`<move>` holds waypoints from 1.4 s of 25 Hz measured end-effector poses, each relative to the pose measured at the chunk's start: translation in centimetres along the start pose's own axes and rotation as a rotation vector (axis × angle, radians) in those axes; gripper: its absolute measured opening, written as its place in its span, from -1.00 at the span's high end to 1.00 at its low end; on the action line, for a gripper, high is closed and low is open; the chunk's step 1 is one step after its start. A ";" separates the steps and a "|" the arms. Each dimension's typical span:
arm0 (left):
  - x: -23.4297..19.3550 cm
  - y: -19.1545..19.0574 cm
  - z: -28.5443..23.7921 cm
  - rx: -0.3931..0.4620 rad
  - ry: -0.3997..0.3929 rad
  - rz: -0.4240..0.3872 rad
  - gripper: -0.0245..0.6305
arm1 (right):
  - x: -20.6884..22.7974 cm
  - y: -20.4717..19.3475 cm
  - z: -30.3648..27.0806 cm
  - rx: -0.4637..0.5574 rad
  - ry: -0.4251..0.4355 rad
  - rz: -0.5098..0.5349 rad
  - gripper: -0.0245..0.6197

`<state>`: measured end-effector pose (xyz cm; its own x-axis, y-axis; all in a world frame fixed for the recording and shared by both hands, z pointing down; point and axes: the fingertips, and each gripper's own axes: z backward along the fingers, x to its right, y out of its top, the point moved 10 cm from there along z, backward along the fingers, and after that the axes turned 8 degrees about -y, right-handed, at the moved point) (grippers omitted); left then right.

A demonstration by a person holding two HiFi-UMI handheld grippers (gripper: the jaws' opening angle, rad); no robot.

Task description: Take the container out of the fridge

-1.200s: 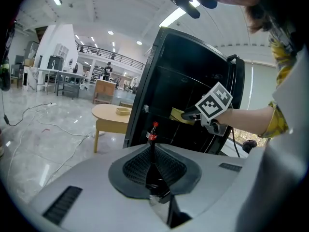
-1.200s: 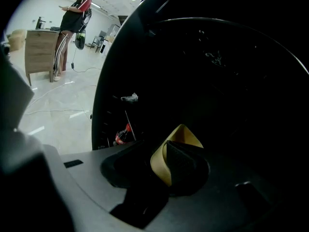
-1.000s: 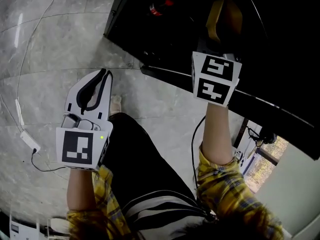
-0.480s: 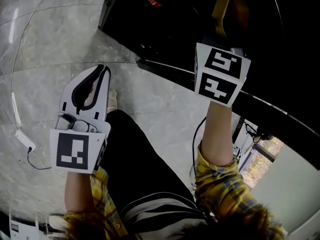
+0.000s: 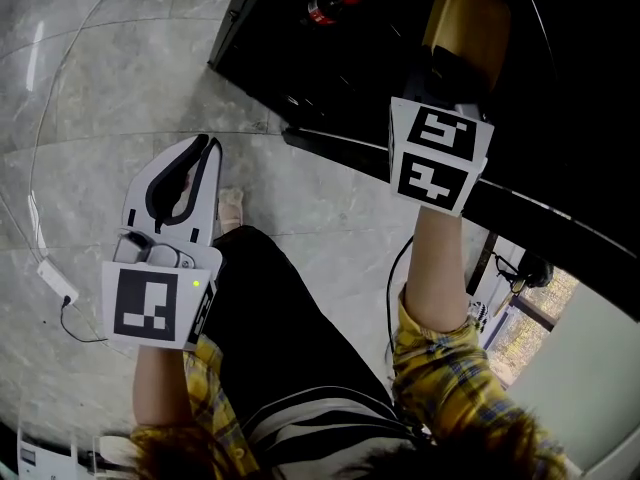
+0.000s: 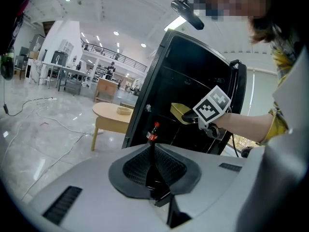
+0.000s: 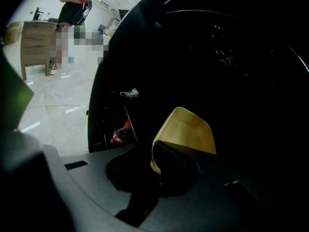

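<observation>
Marble flooring, pale and veined, fills the left half of the head view, and the black fridge stands open across the upper right, its inside very dark. The person stands just in front of it in black trousers and a yellow checked shirt, one forearm stretched toward the fridge and the other held over the bare floor. A round wooden table stands on the floor beside the fridge, seen from the left gripper view. The right gripper reaches into the fridge; its jaws are closing and already pinch the near wall of the container, one pad inside the rim and one outside. That container is a tan-yellow open tub, tilted, inside the fridge's dark compartment and above the marker cube of the gripper that grips it. The left gripper hangs over the floor well apart from the fridge, its jaws pressed together with nothing between them. A cola bottle with a red cap stands low in the fridge, left of the container and apart from it. A thin white cable curves across the floor to a small white plug block.
</observation>
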<state>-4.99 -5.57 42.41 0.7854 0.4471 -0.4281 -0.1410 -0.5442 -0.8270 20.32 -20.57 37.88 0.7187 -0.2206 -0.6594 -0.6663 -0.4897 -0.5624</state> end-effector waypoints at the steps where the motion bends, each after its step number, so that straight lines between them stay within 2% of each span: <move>1: 0.0 0.1 0.4 -0.007 0.003 0.007 0.82 | -0.2 0.1 0.2 0.001 0.003 0.001 0.76; 13: 0.1 1.8 5.3 0.025 0.018 -0.060 0.82 | -2.1 1.2 5.0 0.024 0.048 -0.025 0.76; 27: 2.5 4.3 12.5 0.020 0.072 -0.097 0.82 | -4.3 0.7 14.1 0.041 0.170 -0.066 0.76; 35: 4.1 5.4 16.6 0.027 0.106 -0.122 0.82 | -5.0 1.3 19.3 0.104 0.246 -0.080 0.77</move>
<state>-12.48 5.12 30.14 0.8569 0.4304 -0.2836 -0.0551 -0.4707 -0.8806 12.00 -3.84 30.85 0.7881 -0.3894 -0.4767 -0.6131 -0.4279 -0.6641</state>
